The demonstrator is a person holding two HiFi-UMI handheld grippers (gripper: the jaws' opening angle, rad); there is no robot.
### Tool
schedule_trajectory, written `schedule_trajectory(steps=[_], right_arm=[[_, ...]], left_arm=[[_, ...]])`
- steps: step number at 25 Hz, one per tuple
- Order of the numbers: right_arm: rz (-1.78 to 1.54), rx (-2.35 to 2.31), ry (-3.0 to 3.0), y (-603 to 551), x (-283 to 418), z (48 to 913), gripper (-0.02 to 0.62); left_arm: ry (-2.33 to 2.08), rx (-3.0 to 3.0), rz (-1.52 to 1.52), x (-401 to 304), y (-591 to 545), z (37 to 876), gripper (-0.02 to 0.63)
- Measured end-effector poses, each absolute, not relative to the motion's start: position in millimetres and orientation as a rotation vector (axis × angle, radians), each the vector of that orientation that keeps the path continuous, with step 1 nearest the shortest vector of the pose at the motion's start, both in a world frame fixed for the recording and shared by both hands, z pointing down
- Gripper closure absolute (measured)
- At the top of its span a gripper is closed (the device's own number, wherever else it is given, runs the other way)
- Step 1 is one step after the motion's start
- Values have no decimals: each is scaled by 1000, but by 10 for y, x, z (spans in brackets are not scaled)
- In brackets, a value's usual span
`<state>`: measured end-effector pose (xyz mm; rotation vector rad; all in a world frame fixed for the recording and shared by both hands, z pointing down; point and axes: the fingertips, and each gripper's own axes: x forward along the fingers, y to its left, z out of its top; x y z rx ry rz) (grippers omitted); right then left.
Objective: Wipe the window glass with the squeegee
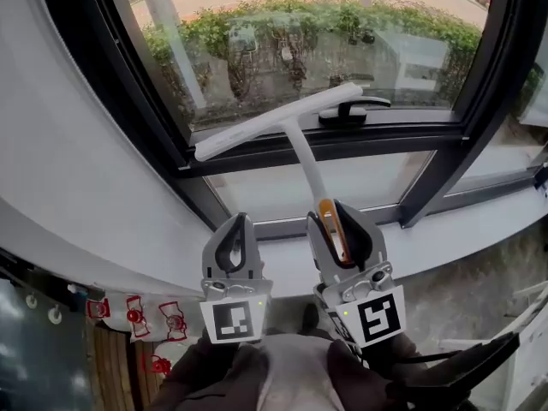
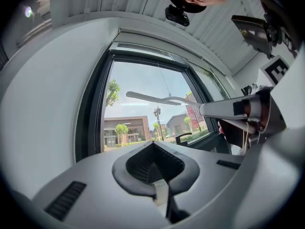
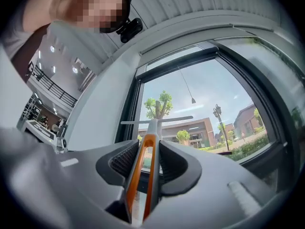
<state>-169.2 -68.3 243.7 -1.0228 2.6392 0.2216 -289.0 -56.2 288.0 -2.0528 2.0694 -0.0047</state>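
Observation:
A white squeegee (image 1: 300,144) with an orange-trimmed handle (image 1: 330,228) points up at the window glass (image 1: 300,41). Its blade (image 1: 274,122) lies across the lower part of the pane, near the black window handle (image 1: 353,108). My right gripper (image 1: 342,234) is shut on the squeegee's handle; the orange handle (image 3: 143,175) runs between the jaws in the right gripper view, with the blade (image 3: 157,120) against the sky. My left gripper (image 1: 233,242) hangs beside it on the left, jaws shut with nothing in them (image 2: 155,168). The squeegee (image 2: 157,98) shows to its right.
A black window frame (image 1: 325,144) divides the upper pane from a lower one. A grey sill (image 1: 445,238) runs below. The white wall (image 1: 60,144) flanks the window on the left. Red and white items (image 1: 145,315) lie low on the left.

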Motion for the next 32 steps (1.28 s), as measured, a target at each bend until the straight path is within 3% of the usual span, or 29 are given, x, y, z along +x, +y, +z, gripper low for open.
schedule_trajectory(steps=[23, 32], right_arm=[[381, -925, 2366, -1653, -3134, 854, 465], [357, -970, 2349, -2058, -3369, 803, 465]], left_arm=[[2163, -1869, 88, -3933, -986, 2405, 606], [2164, -1864, 83, -4101, -1109, 2422, 606]])
